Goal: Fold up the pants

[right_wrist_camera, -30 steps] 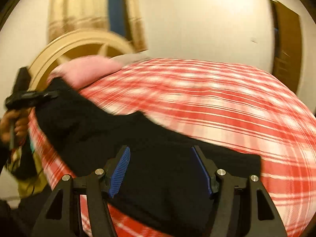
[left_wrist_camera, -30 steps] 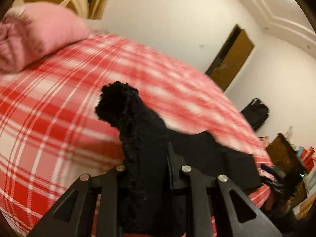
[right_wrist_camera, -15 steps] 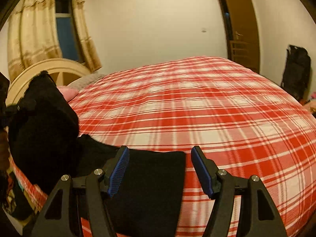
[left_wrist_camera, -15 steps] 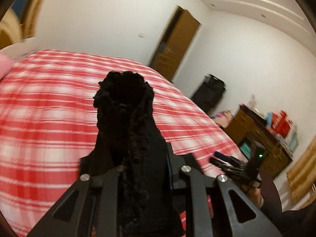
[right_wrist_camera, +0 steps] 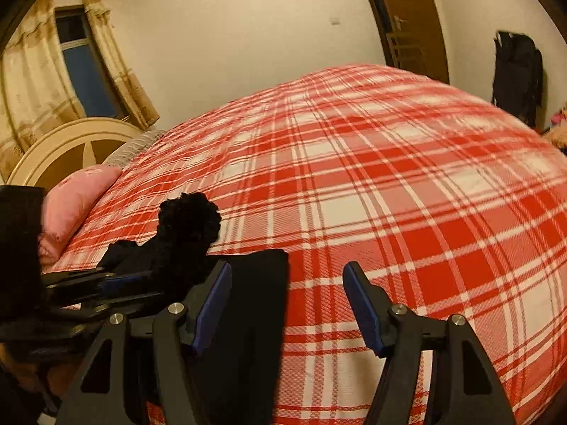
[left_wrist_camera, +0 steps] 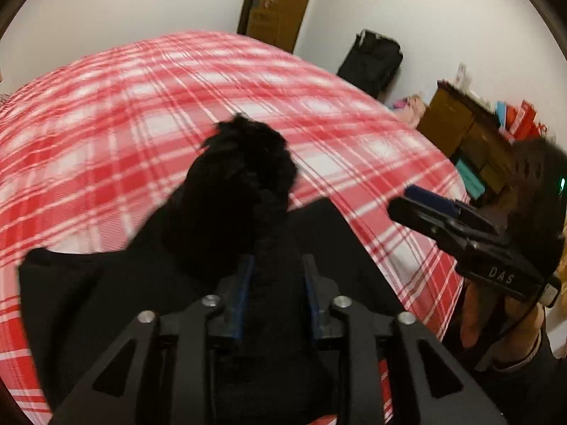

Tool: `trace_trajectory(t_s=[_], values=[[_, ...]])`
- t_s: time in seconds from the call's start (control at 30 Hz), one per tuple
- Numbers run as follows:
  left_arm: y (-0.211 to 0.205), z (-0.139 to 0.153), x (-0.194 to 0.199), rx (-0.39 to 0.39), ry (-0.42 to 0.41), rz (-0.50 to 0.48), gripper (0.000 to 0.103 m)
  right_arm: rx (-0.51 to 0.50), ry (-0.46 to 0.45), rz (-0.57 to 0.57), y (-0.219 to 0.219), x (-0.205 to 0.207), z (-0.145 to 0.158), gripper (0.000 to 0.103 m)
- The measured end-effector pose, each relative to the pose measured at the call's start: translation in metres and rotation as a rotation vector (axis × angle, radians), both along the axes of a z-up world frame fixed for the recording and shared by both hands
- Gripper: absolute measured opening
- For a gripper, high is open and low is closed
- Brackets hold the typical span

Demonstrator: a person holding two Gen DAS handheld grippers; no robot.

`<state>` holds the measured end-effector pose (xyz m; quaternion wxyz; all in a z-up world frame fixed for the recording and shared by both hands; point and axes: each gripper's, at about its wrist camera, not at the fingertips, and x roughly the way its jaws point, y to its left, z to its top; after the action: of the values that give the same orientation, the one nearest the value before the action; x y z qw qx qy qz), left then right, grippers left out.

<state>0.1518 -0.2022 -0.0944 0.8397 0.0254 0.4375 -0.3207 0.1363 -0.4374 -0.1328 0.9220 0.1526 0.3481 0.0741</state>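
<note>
1. Left gripper (left_wrist_camera: 274,295) is sitting narrow with a bunched fold of the pants (left_wrist_camera: 248,184) between its blue pads; its jaws have just been opening, so I judge it is letting go of the fold, though whether the pads are pressing on the cloth cannot be told from these views.
2. Right gripper (right_wrist_camera: 287,304) is standing wide and holding nothing, its left finger (right_wrist_camera: 212,304) hanging over the pants' edge and its right finger over bare plaid. That pose is probably keeping it clear while the other hand is laying the fold down.
3. Pants are lying near the bed's (right_wrist_camera: 407,194) front edge, flat at the bottom with the gathered end rising in a fuzzy lump above the lower layer. Being carried over its own flat half is what is making 1 fold.
4. Seen from the left wrist, a hand (left_wrist_camera: 496,318) is gripping the right gripper's handle just off the bed's right side, close enough to step in for smoothing.
5. Farther back, a pink pillow (right_wrist_camera: 74,209) is resting by the headboard (right_wrist_camera: 71,145), well apart from the work.
6. Beyond the bed, a dark bag (left_wrist_camera: 372,60) is leaning on the wall beside the door (left_wrist_camera: 280,3).
</note>
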Motion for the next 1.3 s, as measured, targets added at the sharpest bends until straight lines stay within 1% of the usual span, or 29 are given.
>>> trace_trajectory(t_s=[0.07, 0.13, 0.2, 0.23, 0.27, 0.3, 0.33, 0.4, 0.43, 0.47, 0.5, 0.53, 0.57, 0.6, 0.63, 0.7, 0.73, 0.8, 0.87, 0.97, 1.03, 1.1, 1.13, 1.17, 1.2, 1.23, 1.27, 1.3], values=[[-0.011, 0.007, -0.009, -0.021, 0.001, -0.037, 0.034, 0.048, 0.004, -0.004, -0.006, 0.0, -0.001, 0.067], [-0.013, 0.022, -0.023, -0.03, -0.052, -0.076, 0.046, 0.094, 0.003, 0.004, -0.008, 0.0, -0.001, 0.067], [-0.005, 0.034, -0.029, -0.041, -0.082, -0.088, 0.048, 0.153, 0.001, 0.041, -0.005, -0.001, 0.001, 0.067], [0.0, 0.037, -0.03, -0.04, -0.095, -0.083, 0.053, 0.172, -0.003, 0.061, -0.001, -0.001, 0.003, 0.069], [0.008, 0.04, -0.029, -0.038, -0.111, -0.066, 0.057, 0.181, -0.007, 0.078, 0.003, -0.002, 0.006, 0.075], [0.019, 0.043, -0.028, -0.039, -0.126, -0.033, 0.068, 0.19, -0.015, 0.096, 0.008, -0.004, 0.008, 0.079], [0.026, 0.044, -0.027, -0.041, -0.135, -0.003, 0.076, 0.195, -0.021, 0.112, 0.014, -0.005, 0.01, 0.082], [0.056, 0.045, -0.027, -0.06, -0.144, 0.059, 0.08, 0.187, 0.004, 0.159, 0.026, -0.004, 0.008, 0.082], [0.062, 0.043, -0.025, -0.06, -0.142, 0.079, 0.081, 0.171, 0.025, 0.169, 0.032, -0.003, 0.006, 0.082], [0.079, 0.041, -0.024, -0.061, -0.137, 0.113, 0.081, 0.159, 0.049, 0.175, 0.038, -0.001, 0.001, 0.082], [0.087, 0.038, -0.022, -0.061, -0.134, 0.132, 0.081, 0.16, 0.062, 0.186, 0.043, 0.0, -0.003, 0.08], [0.094, 0.036, -0.02, -0.058, -0.131, 0.153, 0.081, 0.16, 0.074, 0.2, 0.047, 0.001, -0.007, 0.062], [0.105, 0.03, -0.018, -0.042, -0.124, 0.182, 0.081, 0.15, 0.102, 0.228, 0.054, 0.003, -0.012, 0.038], [0.113, 0.025, -0.017, -0.031, -0.115, 0.203, 0.081, 0.139, 0.114, 0.242, 0.058, 0.002, -0.015, 0.029], [0.117, 0.021, -0.014, -0.027, -0.107, 0.216, 0.081, 0.138, 0.126, 0.255, 0.061, 0.002, -0.018, 0.017], [0.131, 0.008, -0.009, -0.027, -0.077, 0.257, 0.081, 0.134, 0.12, 0.265, 0.064, -0.003, -0.017, 0.01], [0.135, 0.002, -0.008, -0.024, -0.066, 0.27, 0.081, 0.131, 0.108, 0.271, 0.065, -0.007, -0.013, 0.009], [0.142, -0.006, -0.007, -0.021, -0.054, 0.285, 0.081, 0.104, 0.101, 0.267, 0.063, -0.017, -0.006, 0.008], [0.147, -0.01, -0.005, -0.022, -0.045, 0.298, 0.081, 0.064, 0.124, 0.244, 0.057, -0.026, -0.009, 0.008], [0.151, -0.012, -0.004, -0.019, -0.049, 0.302, 0.081, 0.086, 0.167, 0.228, 0.041, -0.033, -0.024, 0.008], [0.152, -0.015, -0.003, -0.018, -0.051, 0.3, 0.081, 0.116, 0.161, 0.239, 0.036, -0.032, -0.029, 0.008], [0.155, -0.02, -0.002, -0.02, -0.041, 0.305, 0.081, 0.128, 0.143, 0.24, 0.036, -0.031, -0.026, 0.011], [0.155, -0.023, -0.002, -0.02, -0.035, 0.304, 0.081, 0.126, 0.135, 0.228, 0.036, -0.03, -0.023, 0.023], [0.155, -0.027, -0.001, -0.017, -0.03, 0.305, 0.081, 0.121, 0.13, 0.217, 0.035, -0.028, -0.021, 0.048], [0.153, -0.031, 0.001, -0.013, -0.024, 0.308, 0.081, 0.123, 0.112, 0.205, 0.033, -0.026, -0.017, 0.061], [0.153, -0.032, 0.001, -0.012, -0.022, 0.308, 0.081, 0.128, 0.088, 0.188, 0.031, -0.025, -0.014, 0.071], [0.153, -0.034, 0.002, -0.01, -0.02, 0.311, 0.081, 0.131, 0.062, 0.176, 0.029, -0.022, -0.011, 0.07], [0.153, -0.034, 0.002, -0.012, -0.019, 0.312, 0.081, 0.129, 0.061, 0.179, 0.03, -0.017, -0.01, 0.07]])
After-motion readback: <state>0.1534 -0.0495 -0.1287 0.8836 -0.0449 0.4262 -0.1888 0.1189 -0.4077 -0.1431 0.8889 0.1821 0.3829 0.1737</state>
